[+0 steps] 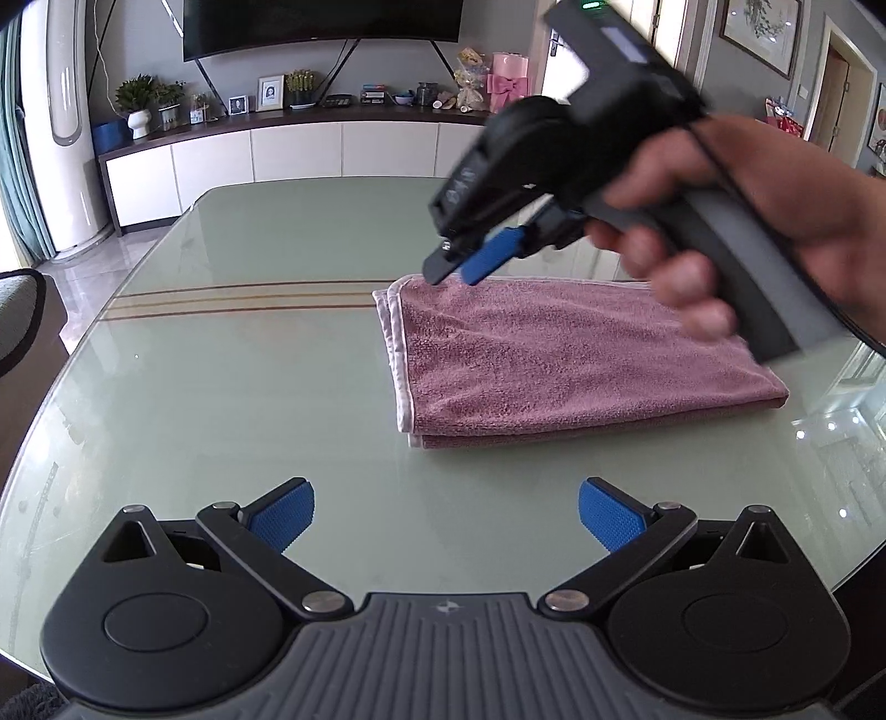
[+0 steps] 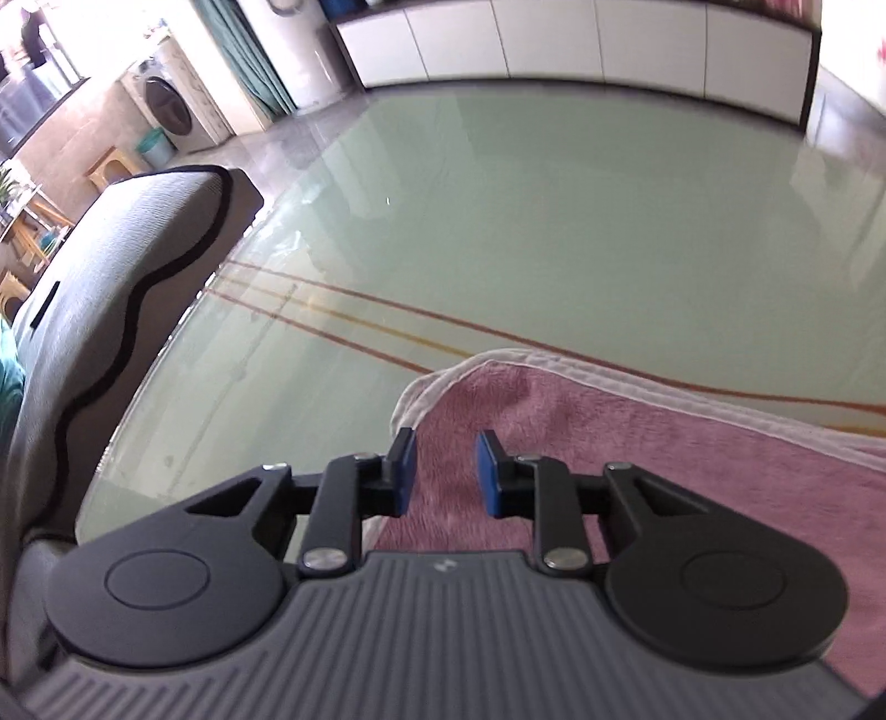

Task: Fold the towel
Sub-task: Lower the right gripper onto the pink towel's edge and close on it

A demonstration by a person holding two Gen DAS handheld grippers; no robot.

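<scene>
A pink towel (image 1: 559,354) lies folded into a thick rectangle on the right half of a pale green glass table (image 1: 232,399), its pale hemmed edges stacked along the side that faces the middle of the table and its folded edge toward the right. Thin brown and yellow stripes (image 1: 238,299) run across the glass just beyond the towel's far left corner. The left gripper (image 1: 446,515) hangs over bare glass near the table's front edge, short of the towel; its jaws stand wide apart with nothing between them, the blue pads (image 1: 285,512) clear of the cloth. The right gripper (image 2: 443,471), held by a person's hand (image 1: 736,221) around its grey handle, tilts down over the towel's far left corner. In the left wrist view its tips sit right at that corner, slightly blurred, and whether they touch the cloth cannot be told from there. In the right wrist view its jaws are narrowed to a small gap with pink pile showing between and below the blue pads, yet the pads press on nothing; the towel's rounded hemmed corner curls just ahead of the left one. A grey upholstered chair back (image 2: 111,310) stands at the table's left edge, and a long white cabinet (image 1: 310,149) runs along the wall beyond the table under a dark screen (image 1: 321,22).
</scene>
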